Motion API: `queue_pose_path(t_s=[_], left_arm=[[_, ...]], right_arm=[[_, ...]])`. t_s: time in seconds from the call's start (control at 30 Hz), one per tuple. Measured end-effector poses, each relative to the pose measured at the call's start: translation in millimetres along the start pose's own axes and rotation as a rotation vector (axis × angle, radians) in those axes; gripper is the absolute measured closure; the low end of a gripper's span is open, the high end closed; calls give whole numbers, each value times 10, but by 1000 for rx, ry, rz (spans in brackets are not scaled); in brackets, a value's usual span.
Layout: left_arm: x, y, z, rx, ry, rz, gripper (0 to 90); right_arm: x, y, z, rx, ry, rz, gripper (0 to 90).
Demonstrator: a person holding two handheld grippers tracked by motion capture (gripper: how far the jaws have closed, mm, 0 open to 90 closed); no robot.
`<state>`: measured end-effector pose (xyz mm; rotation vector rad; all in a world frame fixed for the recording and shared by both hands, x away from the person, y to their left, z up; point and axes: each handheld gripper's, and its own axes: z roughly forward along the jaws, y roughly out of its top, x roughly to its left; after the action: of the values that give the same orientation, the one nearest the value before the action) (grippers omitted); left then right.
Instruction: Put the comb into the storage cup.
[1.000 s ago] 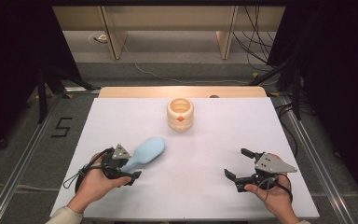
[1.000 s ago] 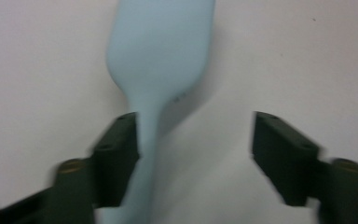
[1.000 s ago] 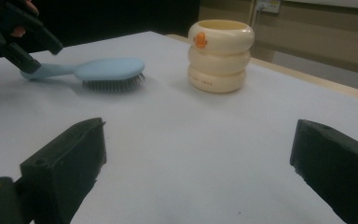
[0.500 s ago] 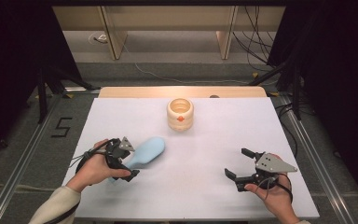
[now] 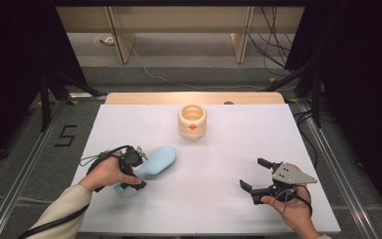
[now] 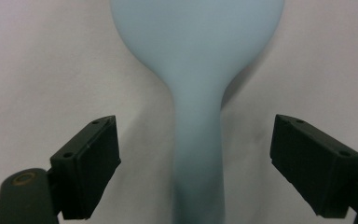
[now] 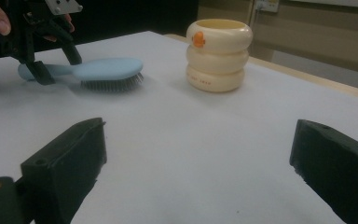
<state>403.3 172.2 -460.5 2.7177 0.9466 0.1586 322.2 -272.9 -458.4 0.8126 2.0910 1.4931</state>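
The left gripper [image 5: 129,172] straddles the handle of the light blue hairbrush [image 5: 156,162]; its jaws have just been closing a little, yet stand apart from the handle on both sides. The hairbrush lies bristles down near the worktop's [image 5: 219,149] left edge.

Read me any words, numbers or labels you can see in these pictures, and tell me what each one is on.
"5": dark numeral on the grey floor left of the table.
Small dark print on the bottom ring of the cream ringed cup: too blurred to read.
Orange mark on the cup's top ring: a picture, not readable text.
The blue hairbrush bears no text.
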Motion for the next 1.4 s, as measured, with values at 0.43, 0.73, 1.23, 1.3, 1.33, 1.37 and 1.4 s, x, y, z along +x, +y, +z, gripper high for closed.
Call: queue_pose_path(t_s=[0.43,0.73,1.23,1.3,1.33,1.37,1.4], left_arm=[[60,128,52,47,-24,-24,256],[97,155,48,68,-53,-66,319],[76,238,59,109,-54,-27,472],[79,243,65,119,-53,-25,483],[82,244,72,123,-54,-22,489],[82,245,75,125,-55,-21,503],[81,245,78,128,-53,-20,507]], right_arm=[[-1,-1,0,-2,-1,1,46],[-1,-1,1,-1,0,1,46],[-4,-7,8,2,4,1,46],[-4,-6,6,2,4,1,46],[-5,-7,6,2,5,2,46],[-6,-8,7,3,5,2,46],[-7,-8,9,3,5,2,47]])
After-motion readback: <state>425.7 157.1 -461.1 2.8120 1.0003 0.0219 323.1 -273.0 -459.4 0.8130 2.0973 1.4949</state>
